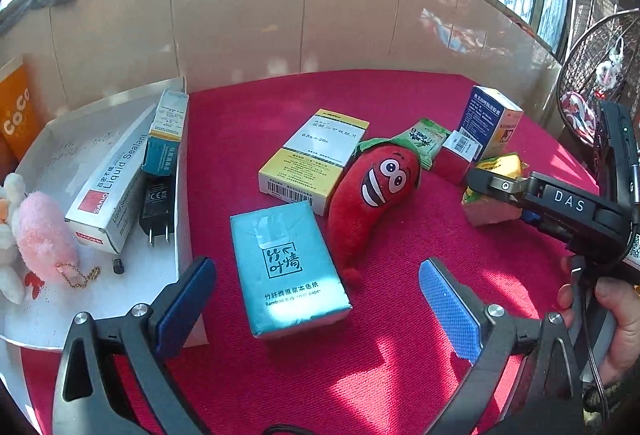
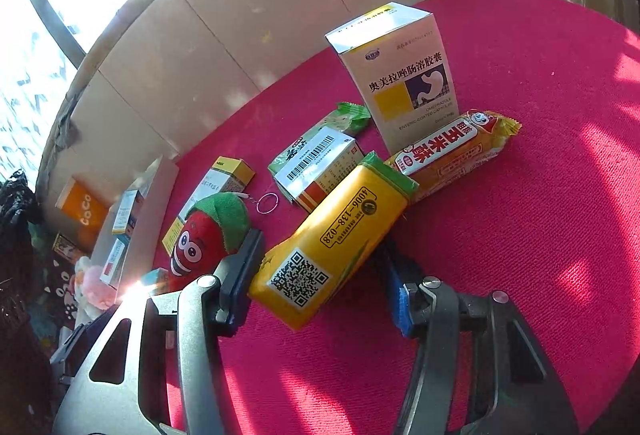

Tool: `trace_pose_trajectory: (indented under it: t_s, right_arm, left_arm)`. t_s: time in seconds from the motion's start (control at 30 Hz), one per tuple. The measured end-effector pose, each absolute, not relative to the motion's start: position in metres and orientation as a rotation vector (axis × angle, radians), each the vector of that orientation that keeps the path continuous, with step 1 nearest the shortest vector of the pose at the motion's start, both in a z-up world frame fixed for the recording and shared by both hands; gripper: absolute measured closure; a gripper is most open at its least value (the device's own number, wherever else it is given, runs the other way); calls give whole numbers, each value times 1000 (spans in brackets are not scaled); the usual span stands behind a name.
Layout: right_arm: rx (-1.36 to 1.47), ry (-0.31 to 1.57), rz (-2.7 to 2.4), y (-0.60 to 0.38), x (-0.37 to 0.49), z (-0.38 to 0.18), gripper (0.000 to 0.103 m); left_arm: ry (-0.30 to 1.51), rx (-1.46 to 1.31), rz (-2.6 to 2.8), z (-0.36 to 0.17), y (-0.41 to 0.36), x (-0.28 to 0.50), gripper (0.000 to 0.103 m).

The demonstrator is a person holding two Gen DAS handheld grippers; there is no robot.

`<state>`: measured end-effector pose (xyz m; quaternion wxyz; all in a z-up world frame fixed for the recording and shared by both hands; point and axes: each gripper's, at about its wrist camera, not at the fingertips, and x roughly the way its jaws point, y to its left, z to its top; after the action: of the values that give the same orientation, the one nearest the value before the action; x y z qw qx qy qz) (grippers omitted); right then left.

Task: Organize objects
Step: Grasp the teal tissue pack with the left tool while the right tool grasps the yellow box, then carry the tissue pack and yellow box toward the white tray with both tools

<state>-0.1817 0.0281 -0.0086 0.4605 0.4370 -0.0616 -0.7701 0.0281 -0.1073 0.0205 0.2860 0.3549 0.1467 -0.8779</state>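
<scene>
Presently, item one: yellow soft-pack carton with a printed QR code and green end seam (image 2: 332,239), lying tilted on the red-carpeted counter (image 2: 520,235), between the jaws of the right gripper (image 2: 320,287). Jaws stand about half open; the left pad touches the pack's side, the right pad is hidden behind it, so a firm hold cannot be told. Advice: close squarely across the flat faces, gently, for the pack looks dented and pliable.

Just beyond: orange crinkled-foil snack bar (image 2: 452,151), upright white cardboard medicine box (image 2: 400,75).

Left gripper (image 1: 316,307): jaws wide, empty, hanging over a teal plastic-wrapped tissue pack (image 1: 286,267), beside a red plush chilli (image 1: 372,191).
</scene>
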Motion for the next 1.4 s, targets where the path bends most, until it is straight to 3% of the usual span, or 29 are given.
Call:
trace_pose_trajectory:
  t_s: [0.1,0.17,0.23,0.5,0.73,1.0,1.4]
  right_arm:
    - [1075,-147,-1897,28,-182,-9,47]
    - [1075,-143,-1898,24,-180,-8,47]
    - [1075,-142,-1899,24,-180,-8,47]
    - [1076,-148,-1897,25,-181,-9,47]
    - [1072,-140,-1898,24,-179,-7,50]
    - [970,-120,-1873,38,-160,13,76]
    - [911,-162,-1826,68,-144,40,79]
  left_arm:
    - [365,1001,-2331,12,-105,14,3]
    - [324,1013,-2322,9,-100,11,13]
    - [274,1025,-2279,6,-99,10,36]
    - [300,995,-2267,9,-110,19,53]
    - [349,933,-2318,15,-111,28,53]
    - [298,831,-2398,37,-82,37,53]
    - [262,721,-2440,64,-67,50,53]
